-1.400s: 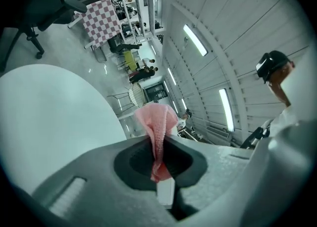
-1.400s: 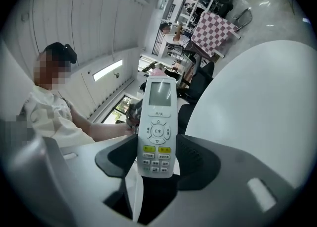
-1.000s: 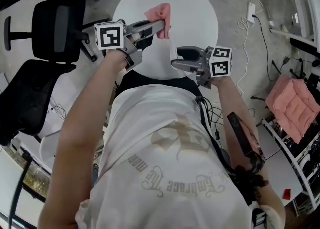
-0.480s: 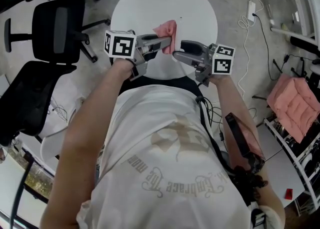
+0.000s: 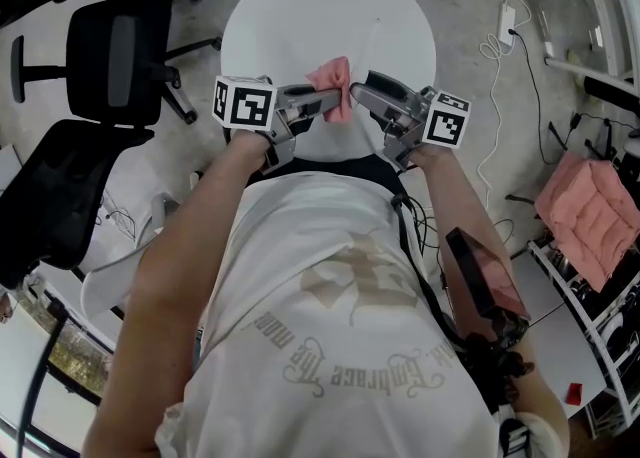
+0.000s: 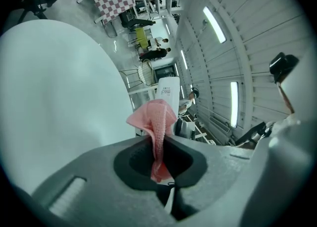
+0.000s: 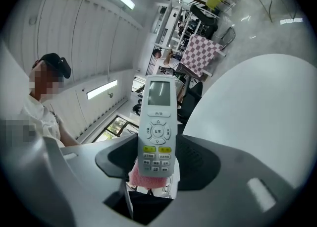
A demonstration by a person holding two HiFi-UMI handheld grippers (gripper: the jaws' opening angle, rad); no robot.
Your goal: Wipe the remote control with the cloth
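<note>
The left claw [image 5: 336, 99] is shut tight on the pink cloth [image 6: 156, 122]. The right claw [image 5: 360, 88] grips the remote control [image 7: 157, 122] by its bottom end. The remote's long side points at the left claw, and the cloth sits just behind it, above the bench [image 5: 300, 6].

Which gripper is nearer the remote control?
Right. The right gripper clamps the remote control between its jaws; the left gripper, shut on the cloth, faces it from the opposite side.
</note>
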